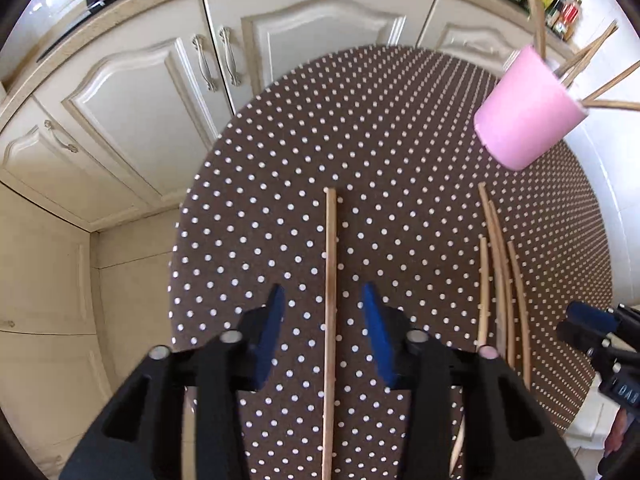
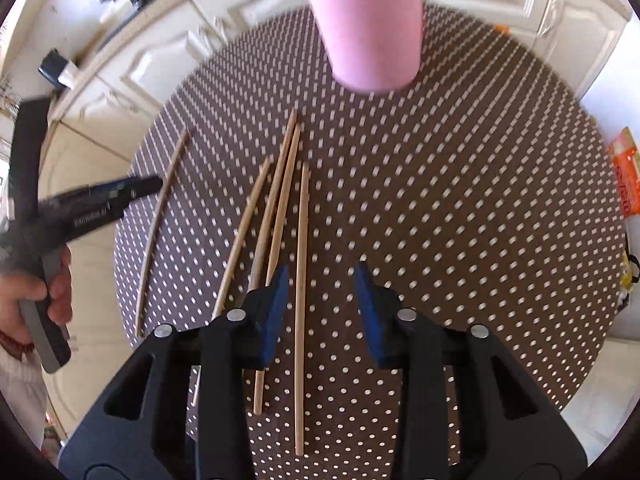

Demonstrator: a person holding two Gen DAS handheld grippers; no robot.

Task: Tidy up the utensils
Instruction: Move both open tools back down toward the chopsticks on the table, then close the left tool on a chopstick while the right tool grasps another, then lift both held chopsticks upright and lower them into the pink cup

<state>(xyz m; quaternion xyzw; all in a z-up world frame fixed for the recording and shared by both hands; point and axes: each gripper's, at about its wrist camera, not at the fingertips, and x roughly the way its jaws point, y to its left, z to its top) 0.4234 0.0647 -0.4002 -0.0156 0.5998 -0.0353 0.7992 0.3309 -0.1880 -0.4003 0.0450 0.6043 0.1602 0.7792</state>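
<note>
Several wooden chopsticks lie on a round brown polka-dot table (image 1: 360,128). My left gripper (image 1: 324,320) is open above a single chopstick (image 1: 330,280) that runs between its blue fingers. A group of chopsticks (image 1: 502,280) lies to its right. A pink cup (image 1: 528,112) holding several chopsticks stands at the far right. In the right wrist view, my right gripper (image 2: 322,304) is open over the rightmost chopstick (image 2: 302,280) of the group (image 2: 276,208). The pink cup (image 2: 372,28) stands ahead of it. The left gripper (image 2: 120,196) shows at the left beside the single chopstick (image 2: 160,216).
Cream kitchen cabinets (image 1: 132,92) stand behind the table. A countertop with bottles (image 1: 560,0) is at the back right. An orange packet (image 2: 624,176) lies off the table's right edge. The right gripper's tip (image 1: 592,320) shows at the right edge of the left view.
</note>
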